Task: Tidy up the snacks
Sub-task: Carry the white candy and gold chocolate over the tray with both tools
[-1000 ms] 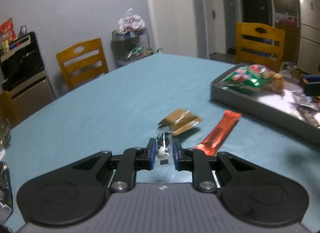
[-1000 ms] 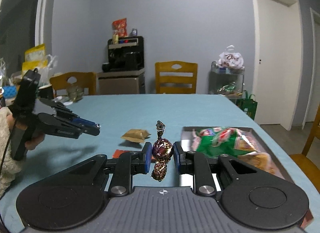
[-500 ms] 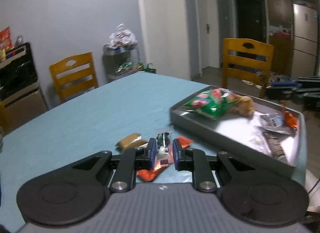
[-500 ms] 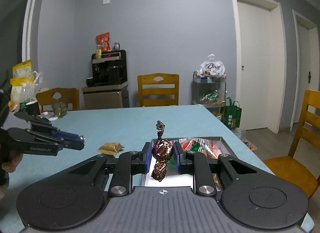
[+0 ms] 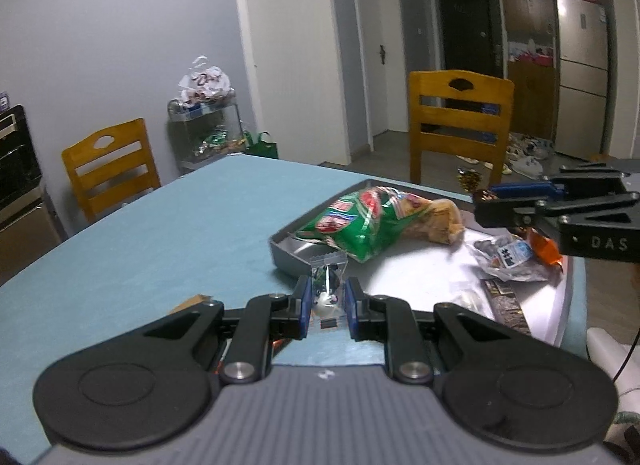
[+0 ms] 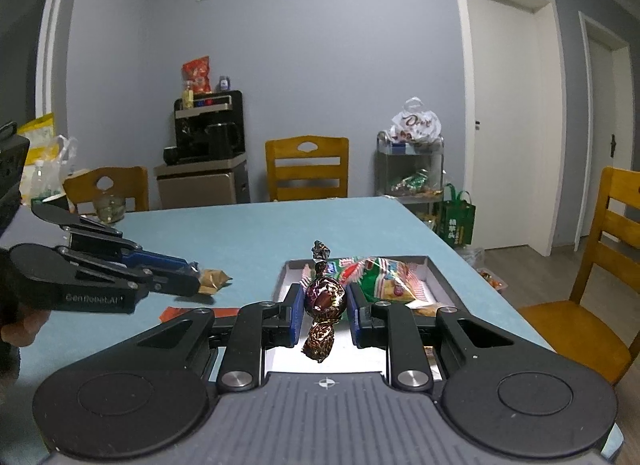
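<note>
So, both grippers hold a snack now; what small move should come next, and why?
Probably lower the right gripper a little and open it. It is shut on the candy, which already hangs over the tray floor, so it would drop in beside the green bag. The left gripper, shut on a clear packet, is only at the tray's near edge.

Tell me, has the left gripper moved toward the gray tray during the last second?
Yes. The left gripper, shut on a small clear packet, moved toward the gray tray; its near corner now lies just beyond the fingertips, earlier far to the right.
</note>
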Motion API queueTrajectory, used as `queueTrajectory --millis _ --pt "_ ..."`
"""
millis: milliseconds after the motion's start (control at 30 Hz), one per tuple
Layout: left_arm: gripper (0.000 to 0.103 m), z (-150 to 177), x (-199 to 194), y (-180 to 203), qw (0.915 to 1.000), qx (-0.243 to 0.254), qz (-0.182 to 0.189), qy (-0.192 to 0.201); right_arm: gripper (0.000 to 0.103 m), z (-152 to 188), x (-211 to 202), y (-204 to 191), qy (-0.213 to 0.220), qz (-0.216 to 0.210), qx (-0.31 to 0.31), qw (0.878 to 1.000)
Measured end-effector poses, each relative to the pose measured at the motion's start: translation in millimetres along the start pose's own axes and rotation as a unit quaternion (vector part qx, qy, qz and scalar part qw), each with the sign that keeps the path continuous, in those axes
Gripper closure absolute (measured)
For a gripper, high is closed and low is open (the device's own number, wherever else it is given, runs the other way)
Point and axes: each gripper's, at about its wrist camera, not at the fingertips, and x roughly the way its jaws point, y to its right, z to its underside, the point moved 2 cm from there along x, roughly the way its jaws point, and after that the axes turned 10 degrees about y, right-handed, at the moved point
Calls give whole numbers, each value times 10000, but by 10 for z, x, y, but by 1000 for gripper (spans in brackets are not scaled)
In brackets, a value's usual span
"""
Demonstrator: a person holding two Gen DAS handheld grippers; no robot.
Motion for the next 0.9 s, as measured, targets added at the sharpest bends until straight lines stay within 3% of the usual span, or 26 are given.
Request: queueTrajectory --millis 500,633,733,900 --pt "88 52 441 146 9993 125 157 -326 78 138 263 116 -401 139 -33 9991" --pt "88 8 568 164 9992 -15 283 -298 78 149 388 145 -641 4 27 9979" --pt "88 -20 672 236 9980 -89 550 -308 78 168 496 166 -728 130 5 9973" --pt "88 38 945 426 9962 145 647 -557 78 260 622 220 -966 289 -59 9949"
